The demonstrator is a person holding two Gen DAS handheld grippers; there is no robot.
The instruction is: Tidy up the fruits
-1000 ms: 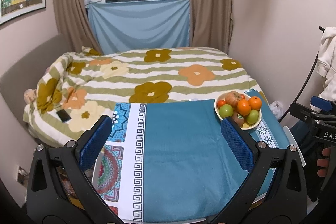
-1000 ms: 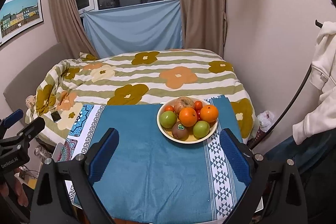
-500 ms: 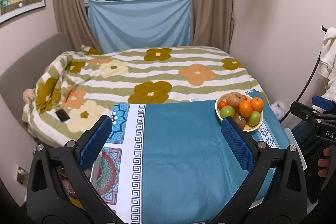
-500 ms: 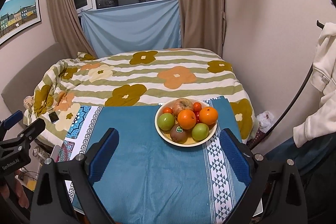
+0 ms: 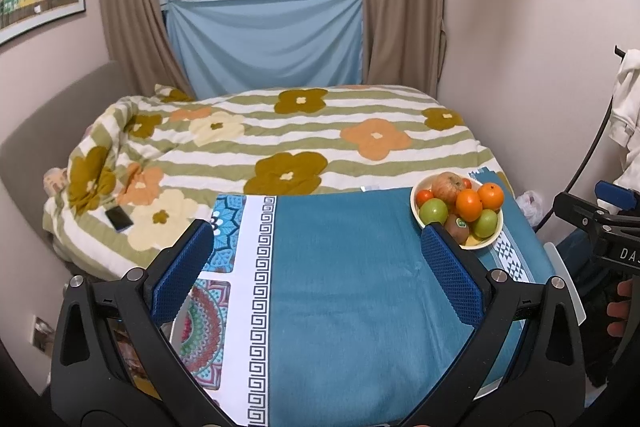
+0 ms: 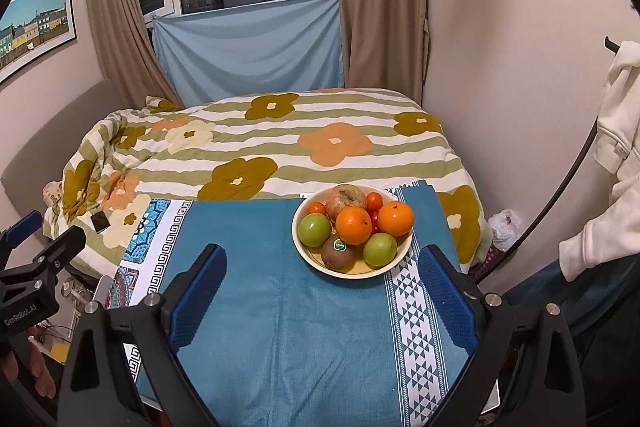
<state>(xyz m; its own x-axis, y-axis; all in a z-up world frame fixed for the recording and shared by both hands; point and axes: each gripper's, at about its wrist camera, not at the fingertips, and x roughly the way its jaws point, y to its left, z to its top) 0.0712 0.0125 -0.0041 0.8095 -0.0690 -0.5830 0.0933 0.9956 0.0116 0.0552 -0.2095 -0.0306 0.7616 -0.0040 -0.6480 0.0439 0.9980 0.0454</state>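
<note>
Both grippers, left gripper [image 5: 316, 251] and right gripper [image 6: 322, 281], hang wide open and empty above the desk [image 6: 280, 327]. Fruit sits heaped in the bowl [image 6: 306, 251] near the far right corner; a careless reach could likely topple the oranges [image 6: 354, 225] off that edge.

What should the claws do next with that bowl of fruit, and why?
Probably ease the right claw forward and down toward the front orange. Both claws are open and empty, the fruit is all piled in the bowl, and that orange sits on top, nearest the right claw's line.
</note>
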